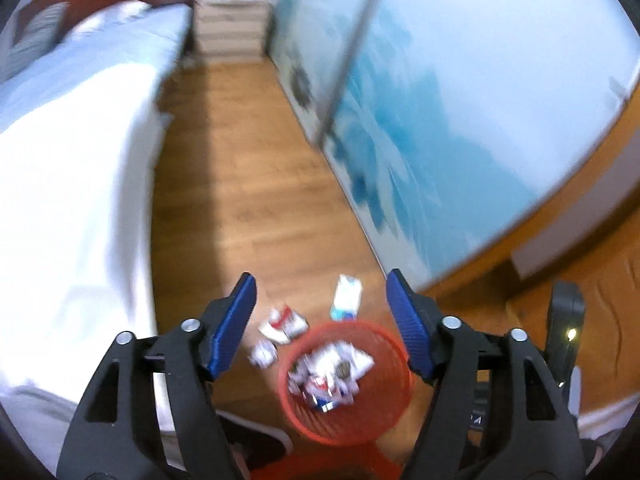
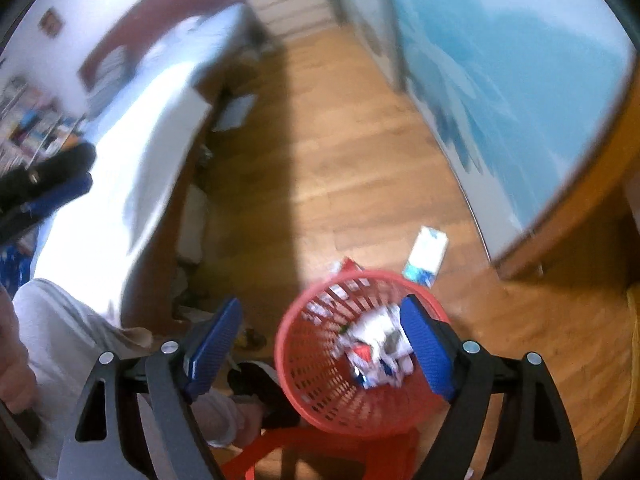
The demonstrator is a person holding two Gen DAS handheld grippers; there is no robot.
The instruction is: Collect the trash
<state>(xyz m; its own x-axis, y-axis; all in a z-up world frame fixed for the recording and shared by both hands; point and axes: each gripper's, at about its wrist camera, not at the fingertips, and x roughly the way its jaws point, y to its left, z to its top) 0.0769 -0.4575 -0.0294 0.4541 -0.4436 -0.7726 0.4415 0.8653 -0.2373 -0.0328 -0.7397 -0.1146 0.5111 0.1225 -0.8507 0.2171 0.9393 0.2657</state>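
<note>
Both views blurred. Left tongs [image 1: 320, 300] tilted steeply down over the wooden floor [image 1: 248, 184], blue pads spread wide, nothing between them. Right tongs [image 2: 320, 328] likewise pitched down, pads wide apart and empty; the right pad overlaps the basket's far rim in the picture, contact cannot be told.

Red mesh basket [image 1: 346, 384] stands upright on the floor below both tongs, holding a heap of crumpled white, red and blue trash [image 1: 330, 376]. In the right wrist view the basket [image 2: 320, 368] sits between the pads, lower centre, with its trash [image 2: 376, 348] inside.

Still on the floor outside the basket: a white-and-blue carton [image 1: 346, 298] lying flat just beyond the rim, a red-and-white crumpled wrapper [image 1: 282, 322] beside it to the left, and a small white crumpled scrap [image 1: 262, 354] just beside the basket's left wall. Right wrist view shows the same carton [image 2: 426, 256] beyond the basket.

Bed with white cover [image 1: 72, 168] along the left, blue-patterned wardrobe doors [image 1: 460, 120] on the right, a drawer unit [image 1: 230, 26] at the far end. Person's light trouser leg [image 2: 68, 332] at lower left of the right wrist view; the other tongs [image 2: 44, 188] show at its left edge.
</note>
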